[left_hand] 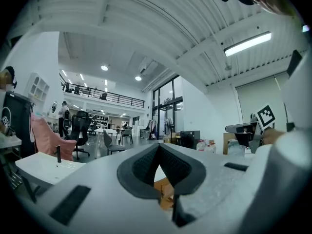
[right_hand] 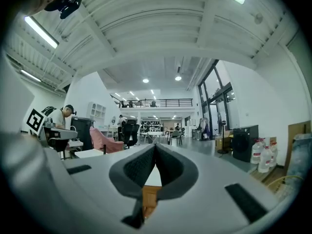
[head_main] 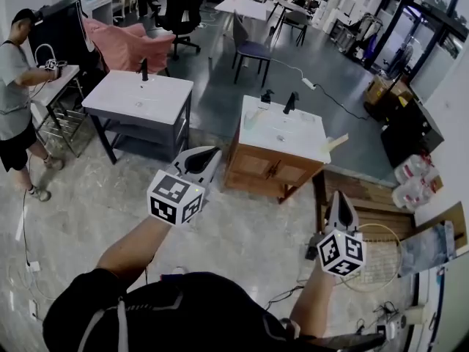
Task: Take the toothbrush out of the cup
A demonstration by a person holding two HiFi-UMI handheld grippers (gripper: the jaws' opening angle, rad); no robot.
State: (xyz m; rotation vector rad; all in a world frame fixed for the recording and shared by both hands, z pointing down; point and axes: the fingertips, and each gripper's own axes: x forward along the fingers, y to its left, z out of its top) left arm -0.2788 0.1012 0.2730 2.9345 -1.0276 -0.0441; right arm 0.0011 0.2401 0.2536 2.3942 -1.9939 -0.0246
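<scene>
Closed left tool point(head_main: 212, 153), wooden-cabinet sink point(head_main: 308, 135) beyond

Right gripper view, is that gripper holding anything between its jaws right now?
No, the right gripper has its jaws closed tip against tip, and nothing sits between them.

— What stands ahead of the left gripper point(head_main: 209, 156)?
— Bare floor point(head_main: 110, 196) under it, and the wooden bench point(head_main: 275, 171) just past its tip, with black taps point(head_main: 291, 103) upright at the far edge of the white top.
— Further left?
— A second bench point(head_main: 139, 97) (white top, dark legs), with an open lane of floor between the two.
— And the right gripper point(head_main: 338, 204)?
— It's tighter there: timber boards point(head_main: 366, 200) beside it, a hoop point(head_main: 377, 259) on the floor, and jugs point(head_main: 414, 182) beyond.
</scene>
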